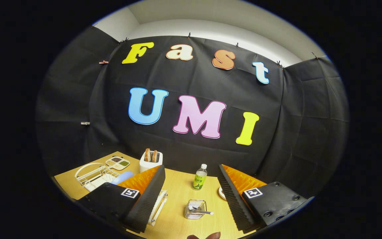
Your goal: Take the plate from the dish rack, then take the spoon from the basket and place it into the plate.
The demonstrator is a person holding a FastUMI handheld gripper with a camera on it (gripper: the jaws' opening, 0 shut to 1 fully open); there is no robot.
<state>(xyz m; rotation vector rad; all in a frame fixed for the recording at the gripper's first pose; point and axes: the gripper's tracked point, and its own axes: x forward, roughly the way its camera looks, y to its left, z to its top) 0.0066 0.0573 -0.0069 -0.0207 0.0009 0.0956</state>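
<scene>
The jaws stand wide apart and hold nothing; the gripper hovers above the wooden bench, tilted up toward the booth wall. By the look of things the task has barely begun. The white wire dish rack sits at the far left of the bench, and a pale blue rounded shape lies at its near edge, partly hidden behind the left finger (likely the plate, though I cannot be sure). The spoon rests in the small wire basket, between the 2 fingers and just ahead of them. A green bottle stands beyond the basket. Both steps seem left: lifting out the plate, then moving the spoon into it.
</scene>
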